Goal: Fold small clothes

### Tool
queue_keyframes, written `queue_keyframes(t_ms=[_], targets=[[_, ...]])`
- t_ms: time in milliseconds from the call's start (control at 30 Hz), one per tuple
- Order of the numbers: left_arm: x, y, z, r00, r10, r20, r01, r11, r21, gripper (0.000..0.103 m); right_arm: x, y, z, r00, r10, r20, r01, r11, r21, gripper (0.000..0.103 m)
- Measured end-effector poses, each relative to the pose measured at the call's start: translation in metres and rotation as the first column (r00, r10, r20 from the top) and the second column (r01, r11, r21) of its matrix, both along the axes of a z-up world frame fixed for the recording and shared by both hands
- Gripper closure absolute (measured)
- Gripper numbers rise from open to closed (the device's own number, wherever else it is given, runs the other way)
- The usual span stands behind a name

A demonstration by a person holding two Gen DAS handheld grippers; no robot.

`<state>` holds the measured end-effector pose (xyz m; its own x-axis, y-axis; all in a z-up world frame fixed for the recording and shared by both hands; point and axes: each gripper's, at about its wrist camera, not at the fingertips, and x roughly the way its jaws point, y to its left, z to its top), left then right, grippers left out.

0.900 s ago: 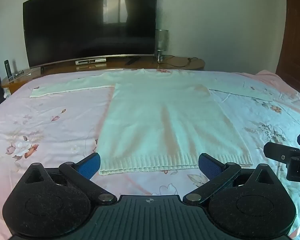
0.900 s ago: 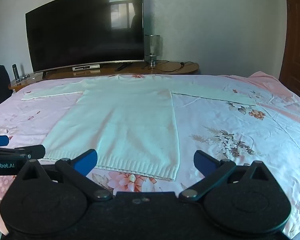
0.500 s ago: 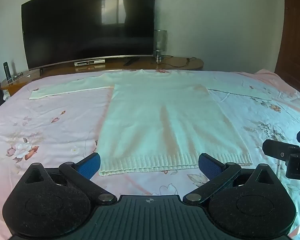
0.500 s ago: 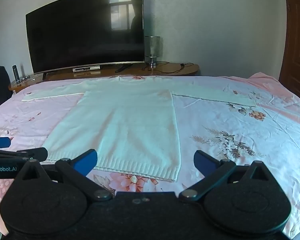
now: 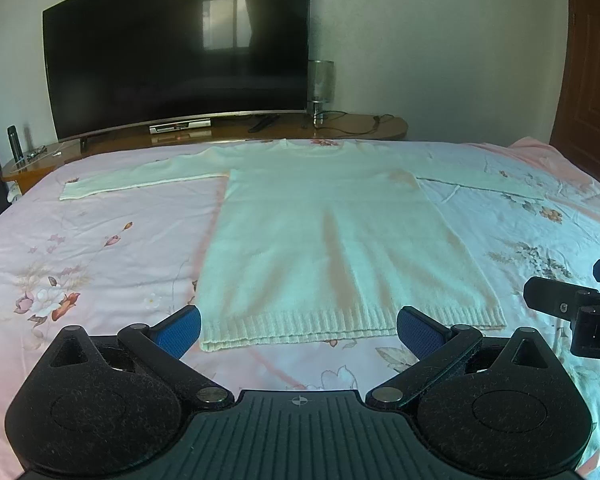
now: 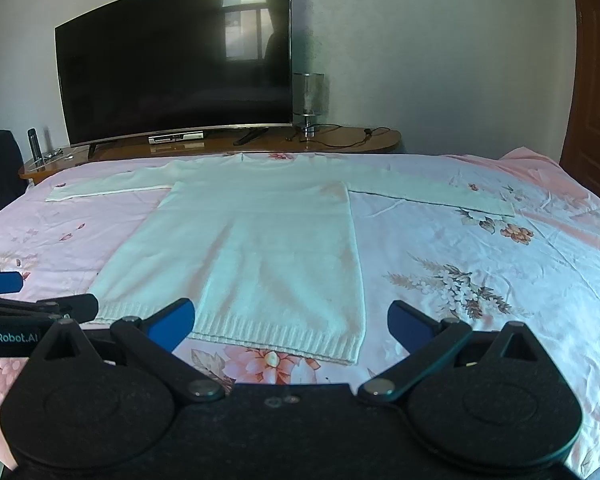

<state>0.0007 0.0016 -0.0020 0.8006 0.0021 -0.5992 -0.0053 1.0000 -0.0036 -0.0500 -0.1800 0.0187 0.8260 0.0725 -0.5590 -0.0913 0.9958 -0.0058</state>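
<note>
A white knitted sweater (image 5: pixel 332 236) lies flat on the bed, front up, hem towards me and both sleeves spread out sideways; it also shows in the right wrist view (image 6: pixel 256 248). My left gripper (image 5: pixel 299 326) is open and empty, hovering just short of the hem, its blue pads wide apart. My right gripper (image 6: pixel 290 320) is open and empty, near the hem's right corner. Each gripper shows at the edge of the other's view.
The bed has a pink flowered sheet (image 5: pixel 80 264), also in the right wrist view (image 6: pixel 480 264). Behind the bed a wooden console (image 5: pixel 340 130) carries a large dark TV (image 5: pixel 180 60) and a glass lamp (image 6: pixel 309 100). A wooden door (image 6: pixel 596 92) is at right.
Both grippers have drifted very slightly; the sweater has not moved and both grippers stay open.
</note>
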Motion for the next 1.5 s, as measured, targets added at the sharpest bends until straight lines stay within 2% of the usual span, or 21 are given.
queue_keyframes(t_ms=[1500], targets=[[-0.0010, -0.0028, -0.0023, 1.000, 0.014, -0.008, -0.014, 1.000, 0.003, 0.000, 0.0005, -0.0019, -0.0003, 1.000, 0.012, -0.008, -0.012, 1.000, 0.005, 0.000]])
